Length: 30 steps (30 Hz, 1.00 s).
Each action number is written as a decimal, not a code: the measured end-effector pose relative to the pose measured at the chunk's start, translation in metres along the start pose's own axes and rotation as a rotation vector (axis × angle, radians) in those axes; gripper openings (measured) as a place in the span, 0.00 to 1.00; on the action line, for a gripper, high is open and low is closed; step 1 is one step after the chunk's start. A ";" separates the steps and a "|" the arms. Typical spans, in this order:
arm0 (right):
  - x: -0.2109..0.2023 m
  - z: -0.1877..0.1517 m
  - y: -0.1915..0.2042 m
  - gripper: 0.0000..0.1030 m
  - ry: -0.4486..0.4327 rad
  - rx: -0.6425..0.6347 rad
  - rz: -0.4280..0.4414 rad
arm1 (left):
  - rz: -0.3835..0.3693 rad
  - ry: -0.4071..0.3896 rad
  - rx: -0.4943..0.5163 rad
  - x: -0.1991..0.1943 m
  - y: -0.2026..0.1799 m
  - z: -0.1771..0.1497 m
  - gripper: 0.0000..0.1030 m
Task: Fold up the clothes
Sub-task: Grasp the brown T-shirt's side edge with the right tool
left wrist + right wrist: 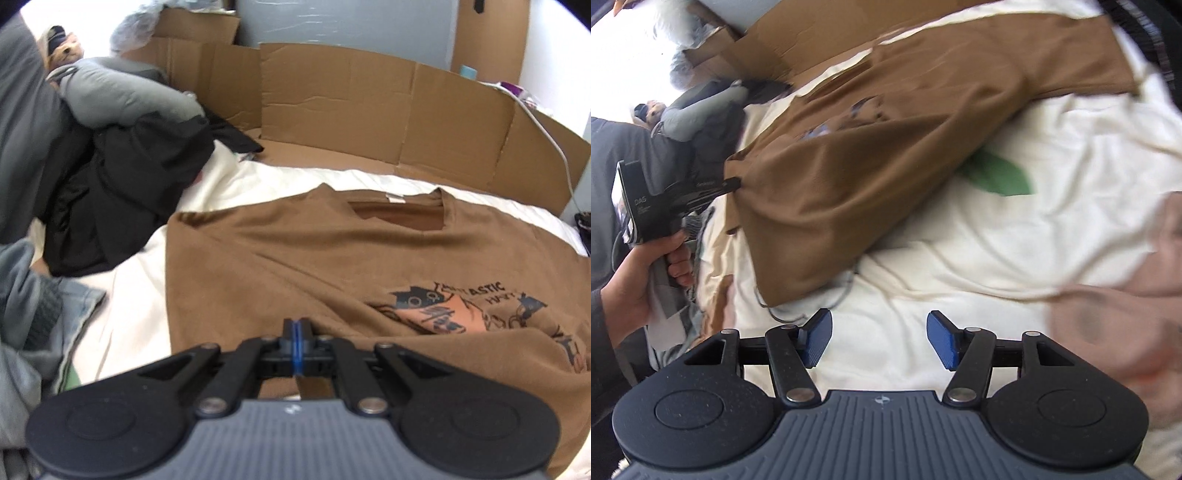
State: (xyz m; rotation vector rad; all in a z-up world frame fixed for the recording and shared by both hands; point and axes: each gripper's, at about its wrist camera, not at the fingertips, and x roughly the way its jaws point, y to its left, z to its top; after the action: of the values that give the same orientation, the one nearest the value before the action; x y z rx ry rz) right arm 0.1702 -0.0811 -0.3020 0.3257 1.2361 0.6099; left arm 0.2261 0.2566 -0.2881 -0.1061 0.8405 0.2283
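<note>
my left gripper (733, 182) is clamped on the brown shirt (295, 251) hem, right gripper (879, 339) apart and empty; folding barely started

A bed covered by a cream sheet (258, 184) carries everything. A brown T-shirt (295, 258) lies spread on it, with dark clothes (122, 192) heaped beside and flattened cardboard (332, 107) along the far edge.
</note>
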 end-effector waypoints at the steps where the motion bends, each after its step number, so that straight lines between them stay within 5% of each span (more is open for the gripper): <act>1: 0.009 0.002 0.003 0.54 0.009 0.003 0.015 | -0.003 -0.002 0.009 0.003 -0.001 0.001 0.01; 16: 0.085 0.029 0.008 0.52 0.024 0.173 0.204 | 0.012 -0.003 0.070 0.045 -0.010 0.013 0.01; 19: 0.090 0.029 0.001 0.31 0.007 0.227 0.217 | 0.011 0.000 0.072 0.046 -0.009 0.012 0.01; 21: 0.093 0.029 -0.002 0.04 -0.001 0.260 0.220 | 0.012 0.004 0.077 0.047 -0.009 0.011 0.01; 30: 0.063 0.028 -0.001 0.01 -0.025 0.223 0.186 | -0.011 0.046 0.044 0.029 -0.009 0.008 0.06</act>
State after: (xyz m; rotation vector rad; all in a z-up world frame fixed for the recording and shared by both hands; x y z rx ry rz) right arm 0.2091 -0.0416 -0.3427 0.6383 1.2609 0.6257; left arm 0.2528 0.2540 -0.3050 -0.0751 0.8895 0.1972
